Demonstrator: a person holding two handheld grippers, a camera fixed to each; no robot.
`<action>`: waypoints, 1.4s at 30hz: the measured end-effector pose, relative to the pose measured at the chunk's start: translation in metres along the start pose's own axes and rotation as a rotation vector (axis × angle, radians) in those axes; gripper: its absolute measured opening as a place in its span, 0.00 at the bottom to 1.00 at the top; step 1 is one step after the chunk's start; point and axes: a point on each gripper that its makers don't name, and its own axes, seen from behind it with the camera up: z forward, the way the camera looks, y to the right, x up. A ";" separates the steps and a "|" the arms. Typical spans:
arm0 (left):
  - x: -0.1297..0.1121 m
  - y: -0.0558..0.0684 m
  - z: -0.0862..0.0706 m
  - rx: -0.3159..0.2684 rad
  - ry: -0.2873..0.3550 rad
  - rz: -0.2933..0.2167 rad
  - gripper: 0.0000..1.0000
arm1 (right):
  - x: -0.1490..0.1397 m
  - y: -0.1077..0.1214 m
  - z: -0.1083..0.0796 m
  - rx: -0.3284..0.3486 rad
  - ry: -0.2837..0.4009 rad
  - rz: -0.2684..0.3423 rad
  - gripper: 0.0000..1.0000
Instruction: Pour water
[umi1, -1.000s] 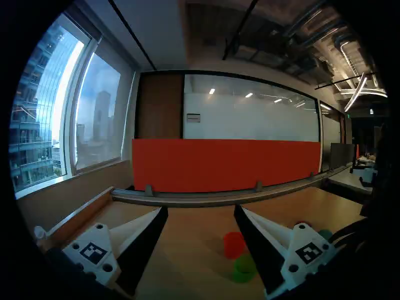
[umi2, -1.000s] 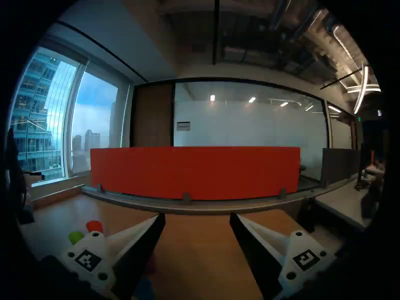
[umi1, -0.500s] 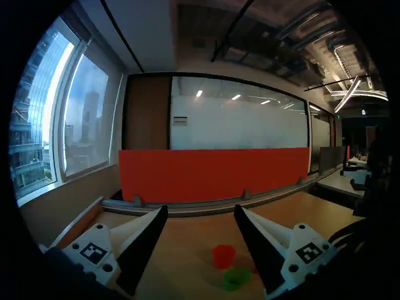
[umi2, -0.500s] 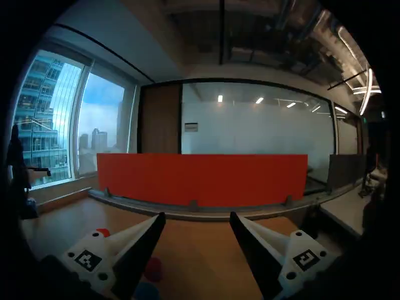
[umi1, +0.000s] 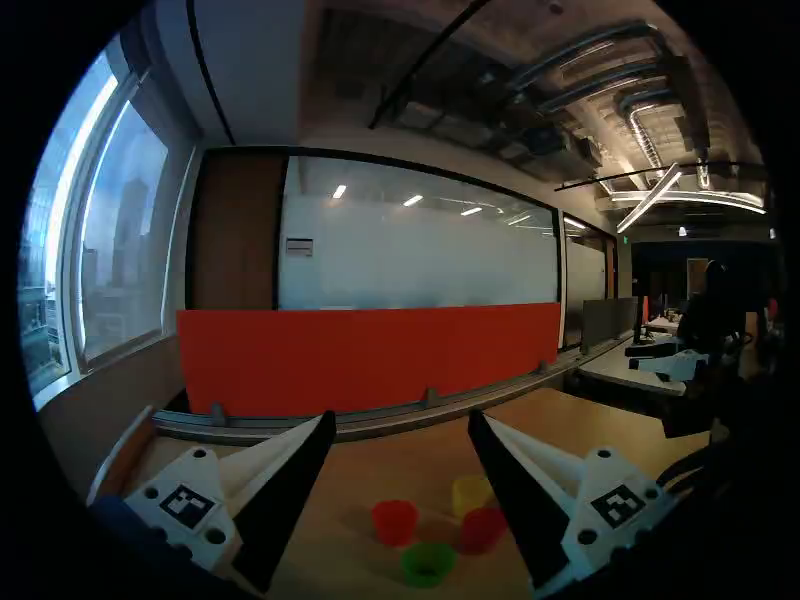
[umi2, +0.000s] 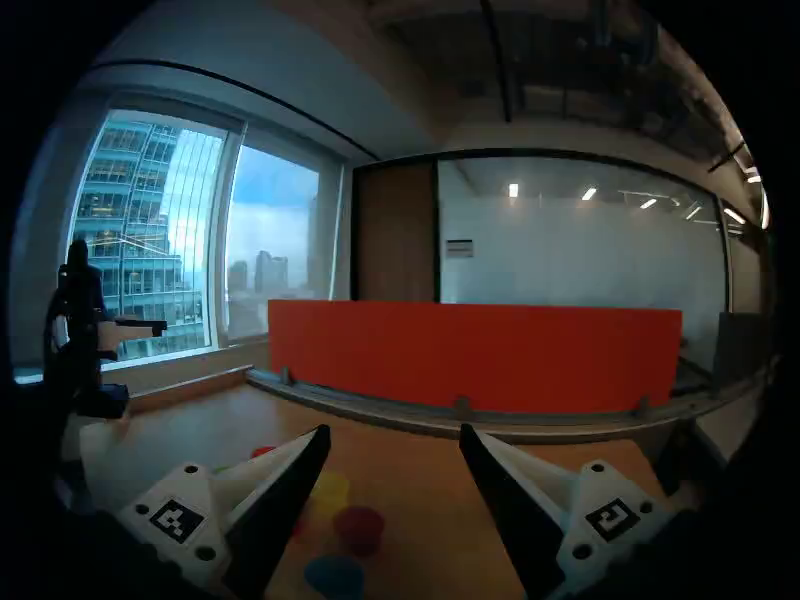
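Note:
In the left gripper view my left gripper is open above a wooden desk, with nothing between its fingers. Below and ahead of it stand small cups: an orange-red cup, a green cup, a yellow cup and a red cup beside the right finger. In the right gripper view my right gripper is open and holds nothing. Ahead of it stand a yellow cup, a dark red cup and a blue cup. I cannot tell whether any cup holds water.
An orange divider panel runs along the desk's far edge, with a glass wall behind it. Large windows line the left side. A dark device stands at the left in the right gripper view. More desks lie at the right.
The left gripper has swung to the right, bringing the yellow and red cups into its view. The right gripper has swung left, so cups now lie between its fingers.

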 end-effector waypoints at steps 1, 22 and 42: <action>0.001 0.003 0.000 -0.013 -0.001 -0.001 0.98 | 0.001 -0.003 0.000 0.018 0.000 0.004 1.00; -0.012 0.045 0.005 -0.253 -0.050 0.045 0.98 | 0.005 -0.045 -0.002 0.233 -0.057 -0.046 1.00; -0.060 0.059 0.011 -0.351 -0.140 0.124 0.98 | -0.027 -0.061 -0.008 0.354 -0.184 -0.077 1.00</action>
